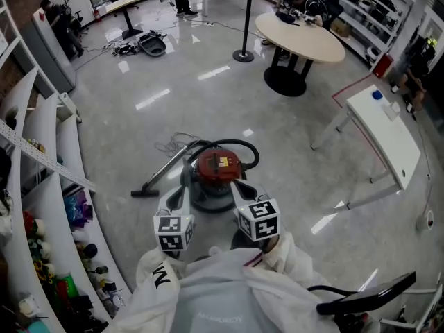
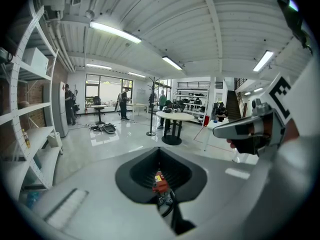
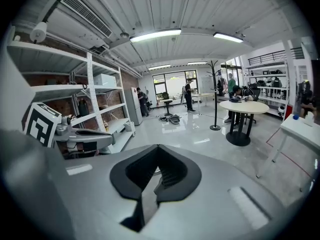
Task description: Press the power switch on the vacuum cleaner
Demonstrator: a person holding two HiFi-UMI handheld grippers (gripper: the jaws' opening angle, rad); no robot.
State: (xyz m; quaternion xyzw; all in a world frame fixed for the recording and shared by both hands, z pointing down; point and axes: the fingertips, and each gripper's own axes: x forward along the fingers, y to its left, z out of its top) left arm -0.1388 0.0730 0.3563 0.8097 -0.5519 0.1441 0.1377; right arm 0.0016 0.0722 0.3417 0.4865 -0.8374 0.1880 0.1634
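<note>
The vacuum cleaner (image 1: 218,166), a red canister on a grey base, stands on the floor (image 1: 208,96) at lower centre of the head view. Its wand and floor nozzle (image 1: 154,183) lie to the left of it. The left gripper (image 1: 175,198) is just left of the canister base and the right gripper (image 1: 241,188) is just right of it. Each gripper's jaws are pressed nearly together with nothing between them. In the left gripper view, the red canister shows through the narrow slit. A round table (image 1: 300,37) stands at upper right.
</note>
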